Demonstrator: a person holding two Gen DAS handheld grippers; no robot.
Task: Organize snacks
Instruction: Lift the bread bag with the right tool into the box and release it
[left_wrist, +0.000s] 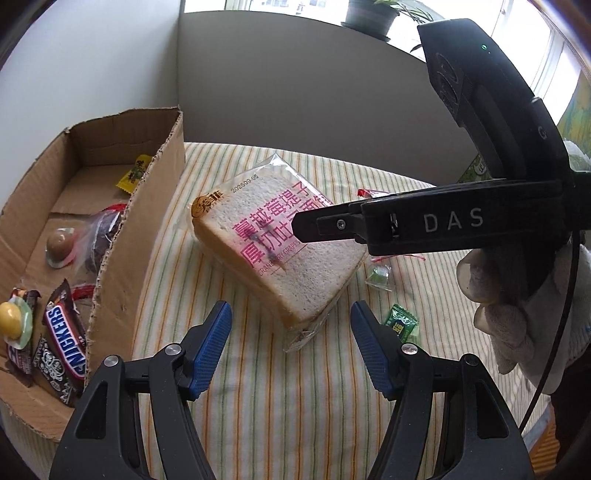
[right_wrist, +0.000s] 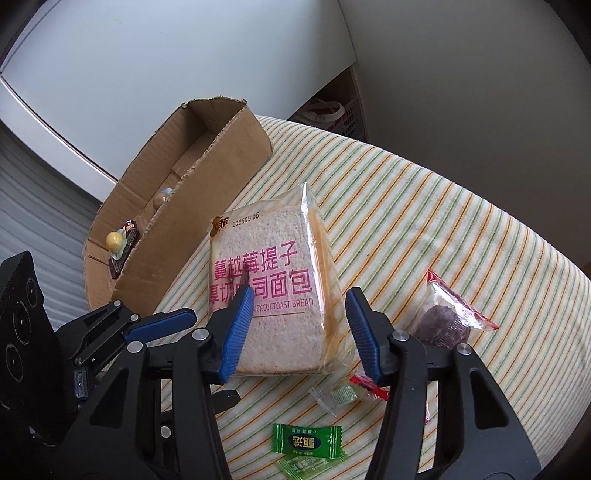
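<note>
A clear packet of sliced toast bread (left_wrist: 295, 258) (right_wrist: 273, 258) with pink lettering stands tilted on the striped tablecloth, one corner down. My right gripper (right_wrist: 300, 293) is shut on it: one blue pad lies on the printed face, the other sits behind the crust side. From the left wrist camera, the right gripper (left_wrist: 306, 230) reaches in from the right, held by a gloved hand (left_wrist: 517, 302). My left gripper (left_wrist: 290, 308) stands open just in front of the bread, holding nothing. An open cardboard box (left_wrist: 147, 221) (right_wrist: 207, 206) stands to the left.
The box holds a Snickers bar (left_wrist: 64, 339), jelly cups (left_wrist: 59, 245) and a yellow packet (left_wrist: 135, 171). Loose on the cloth lie a green candy (left_wrist: 400, 323) (right_wrist: 306, 441), a clear candy (right_wrist: 332, 398) and a purple-filled packet (right_wrist: 447, 321). The table's round edge is near the right.
</note>
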